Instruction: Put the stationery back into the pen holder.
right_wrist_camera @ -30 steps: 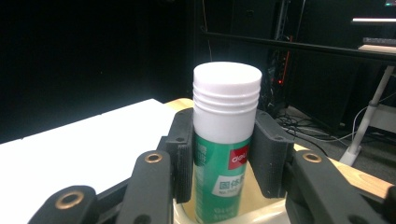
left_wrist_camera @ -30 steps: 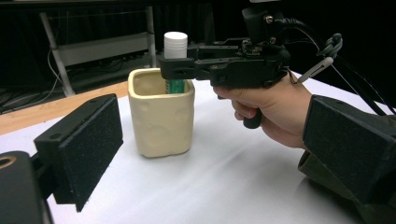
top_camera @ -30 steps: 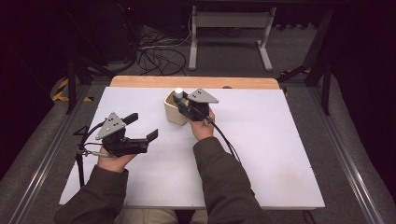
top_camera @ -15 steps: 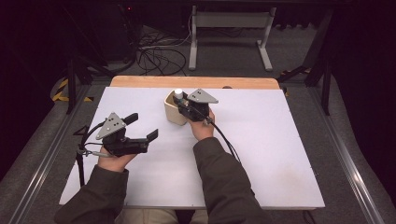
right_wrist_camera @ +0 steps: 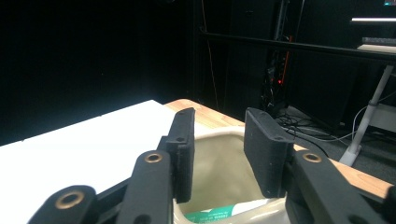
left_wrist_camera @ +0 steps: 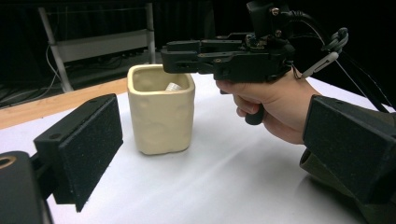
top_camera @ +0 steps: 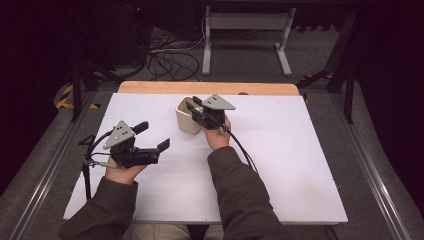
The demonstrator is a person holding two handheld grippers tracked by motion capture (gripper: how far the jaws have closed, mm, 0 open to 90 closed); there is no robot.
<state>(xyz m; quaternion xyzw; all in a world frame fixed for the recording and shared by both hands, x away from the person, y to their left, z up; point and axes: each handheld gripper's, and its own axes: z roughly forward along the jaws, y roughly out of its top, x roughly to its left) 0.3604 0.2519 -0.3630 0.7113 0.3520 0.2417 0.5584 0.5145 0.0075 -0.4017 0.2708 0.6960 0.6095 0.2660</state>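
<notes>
On the white worktop (top_camera: 300,165), a cream square cup (top_camera: 186,116) stands near the far edge. Over its mouth hovers the right hand-held gripper (top_camera: 194,106), 2 jaws parted, empty. Well apart, the left hand-held gripper (top_camera: 150,137) is spread wide. A white-and-green item (right_wrist_camera: 219,213) lies inside the cup.

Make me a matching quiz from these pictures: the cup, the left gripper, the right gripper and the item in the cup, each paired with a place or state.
Things:
1. cup
2. left gripper
3. right gripper
4. item

Descriptions:
A. open, off to the cup's side
B. cream, upright on the white table
C. lying inside the cup
D. jaws apart over the cup's mouth

Pairs: 1-B, 2-A, 3-D, 4-C
</notes>
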